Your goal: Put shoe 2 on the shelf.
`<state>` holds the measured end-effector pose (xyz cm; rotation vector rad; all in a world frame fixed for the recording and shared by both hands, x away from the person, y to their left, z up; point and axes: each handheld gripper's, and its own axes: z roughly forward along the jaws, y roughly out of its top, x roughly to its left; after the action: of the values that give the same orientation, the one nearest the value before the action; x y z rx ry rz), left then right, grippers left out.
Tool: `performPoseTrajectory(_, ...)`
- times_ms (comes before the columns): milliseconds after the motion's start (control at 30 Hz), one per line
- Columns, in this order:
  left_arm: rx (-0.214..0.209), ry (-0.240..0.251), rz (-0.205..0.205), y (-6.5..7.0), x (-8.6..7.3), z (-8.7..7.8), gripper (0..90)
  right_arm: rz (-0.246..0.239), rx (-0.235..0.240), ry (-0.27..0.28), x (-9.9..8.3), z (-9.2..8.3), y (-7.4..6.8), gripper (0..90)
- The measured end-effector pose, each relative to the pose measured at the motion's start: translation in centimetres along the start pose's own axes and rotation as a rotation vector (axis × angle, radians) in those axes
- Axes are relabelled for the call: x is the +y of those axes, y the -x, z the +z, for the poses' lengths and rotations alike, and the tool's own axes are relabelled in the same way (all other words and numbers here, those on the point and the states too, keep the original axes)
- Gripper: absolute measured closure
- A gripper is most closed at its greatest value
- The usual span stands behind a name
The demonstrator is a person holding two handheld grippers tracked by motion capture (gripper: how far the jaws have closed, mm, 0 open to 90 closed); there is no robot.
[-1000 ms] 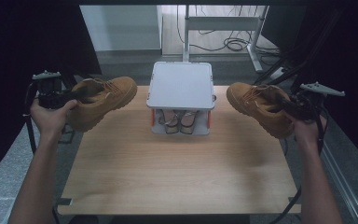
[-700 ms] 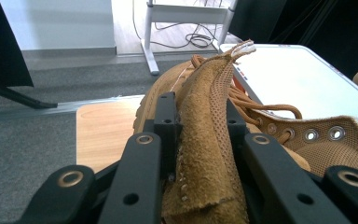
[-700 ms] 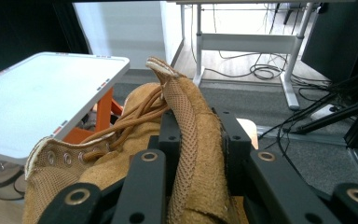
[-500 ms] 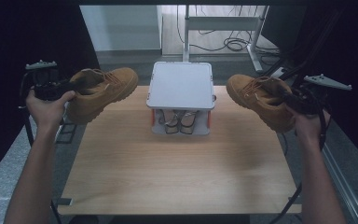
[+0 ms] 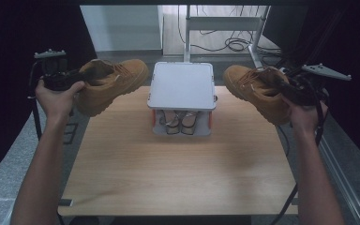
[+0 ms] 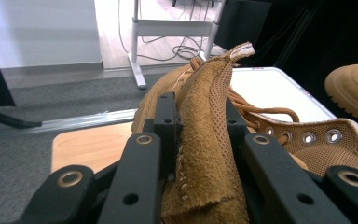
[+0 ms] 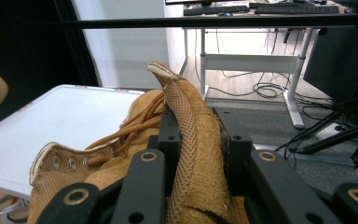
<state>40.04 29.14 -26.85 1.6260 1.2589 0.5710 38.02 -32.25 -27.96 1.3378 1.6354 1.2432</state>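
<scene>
Left claw (image 5: pixel 70 77) grips left boot (image 5: pixel 110 84); right claw (image 5: pixel 293 86) grips right boot (image 5: pixel 258 91); white box (image 5: pixel 183 86) between.

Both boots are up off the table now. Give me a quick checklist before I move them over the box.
1. Left gripper clamped on left boot collar: ok.
2. Right gripper clamped on right boot collar: ok.
3. Both boots clear of the table: ok.
4. White box lid open to take the boots: not ok, it is shut.
5. Boots apart from box sides: ok.
6. Laces free of jaws: cannot tell.
</scene>
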Motion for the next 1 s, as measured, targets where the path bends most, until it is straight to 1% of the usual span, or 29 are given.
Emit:
performPoseTrajectory(67,-0.011,0.003,-0.009,0.3,0.2,0.5,74.8,-0.001,0.006,0.004,0.3,0.3,-0.5,73.9)
performPoseTrajectory(167,-0.025,0.011,-0.019,0.7,0.5,1.3,74.7,0.010,0.014,0.014,0.9,0.9,-1.3,73.8)
performPoseTrajectory(300,-0.029,0.013,-0.025,1.5,0.8,2.4,74.7,0.015,0.019,0.017,1.4,1.7,-2.5,73.6)
performPoseTrajectory(433,-0.038,0.014,-0.031,2.2,0.8,3.3,74.6,0.029,0.009,0.018,1.8,2.7,-3.7,73.4)
performPoseTrajectory(533,-0.051,0.009,-0.044,2.7,0.8,4.0,74.6,0.026,0.005,0.023,2.0,3.4,-4.8,73.2)
performPoseTrajectory(633,-0.056,0.009,-0.044,3.2,0.9,4.6,74.5,0.031,0.007,0.023,2.2,4.2,-5.7,73.1)
performPoseTrajectory(700,-0.063,0.011,-0.048,3.5,1.0,5.0,74.4,0.036,0.016,0.024,2.2,4.6,-6.2,73.0)
performPoseTrajectory(867,-0.084,0.016,-0.060,4.3,1.2,6.1,74.4,0.069,0.042,0.041,1.9,5.6,-7.1,72.9)
performPoseTrajectory(1000,-0.103,0.017,-0.070,4.8,1.4,6.9,74.4,0.089,0.058,0.036,1.9,6.4,-7.7,72.9)
